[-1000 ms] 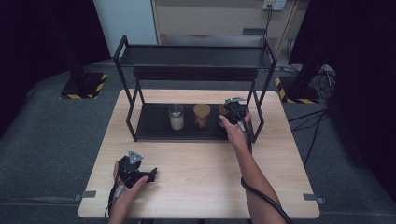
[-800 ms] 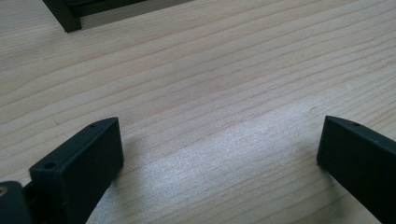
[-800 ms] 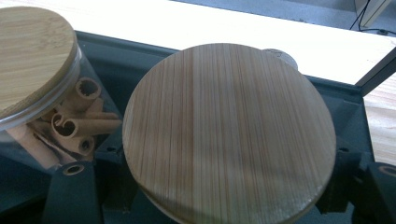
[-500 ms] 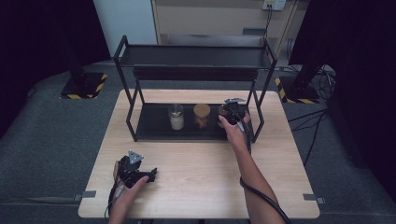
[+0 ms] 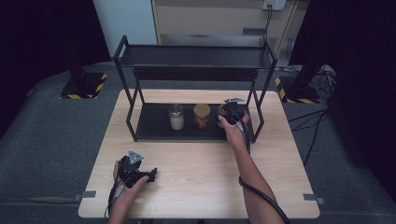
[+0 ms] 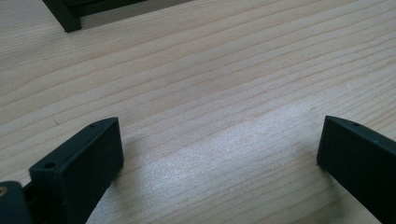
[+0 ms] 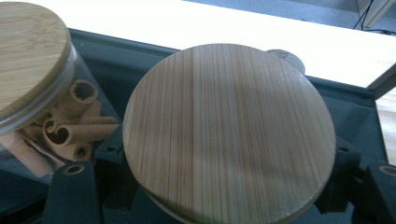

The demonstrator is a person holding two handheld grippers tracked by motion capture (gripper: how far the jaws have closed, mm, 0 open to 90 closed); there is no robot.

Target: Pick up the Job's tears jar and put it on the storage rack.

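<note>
Right gripper (image 7: 224, 196) jaws clamped, apparently, on a wood-lidded jar (image 7: 229, 130) standing on the rack's lower shelf (image 5: 154, 126) beside the cinnamon jar (image 7: 51, 116). Left gripper (image 6: 219, 154) spread wide over the table (image 6: 224, 70).

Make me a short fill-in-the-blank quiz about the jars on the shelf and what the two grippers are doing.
1. The rack's bottom shelf carries ___ jars.
2. The right hand-held gripper is shut on a jar with a ___ lid.
3. The neighbouring jar holds ___ sticks.
4. The left hand-held gripper hovers ___ over the table.

Missing words: three; wooden; cinnamon; open
</note>
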